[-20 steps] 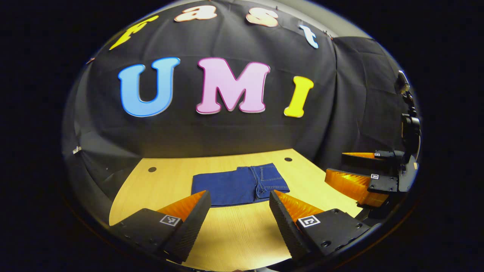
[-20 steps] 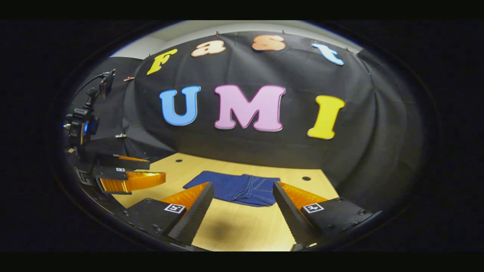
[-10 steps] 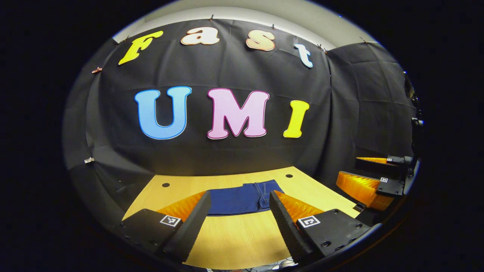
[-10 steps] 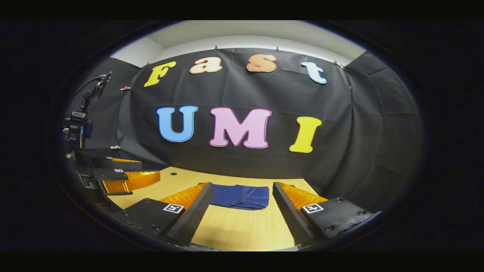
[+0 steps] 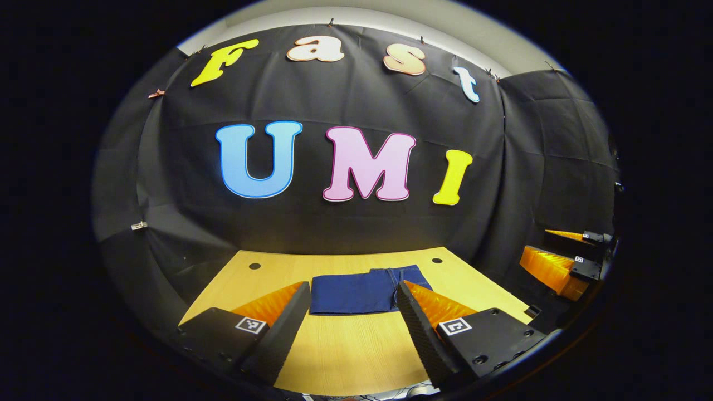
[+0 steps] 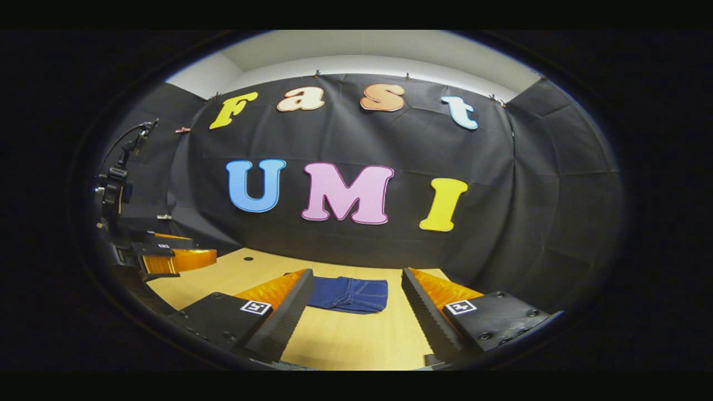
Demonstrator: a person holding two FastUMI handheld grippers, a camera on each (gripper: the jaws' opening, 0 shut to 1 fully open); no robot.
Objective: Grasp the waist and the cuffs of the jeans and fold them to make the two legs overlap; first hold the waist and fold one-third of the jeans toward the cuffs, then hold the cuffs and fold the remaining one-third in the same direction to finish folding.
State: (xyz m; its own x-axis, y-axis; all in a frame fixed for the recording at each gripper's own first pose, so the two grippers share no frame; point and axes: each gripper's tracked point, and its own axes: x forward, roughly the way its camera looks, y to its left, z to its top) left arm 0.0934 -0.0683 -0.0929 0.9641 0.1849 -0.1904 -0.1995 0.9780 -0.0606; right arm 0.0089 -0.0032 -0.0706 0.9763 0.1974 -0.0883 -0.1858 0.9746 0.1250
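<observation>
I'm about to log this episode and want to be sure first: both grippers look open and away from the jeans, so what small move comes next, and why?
Probably none on the cloth: just park both grippers. The jeans lie as a compact folded rectangle on the table, and the left gripper and right gripper are open, holding nothing, short of the denim. The folds look finished, though the layers underneath can't be checked.

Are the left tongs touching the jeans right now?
Apart. In the left gripper view, bare table lies between the open left tongs and the folded jeans beyond them.
</observation>
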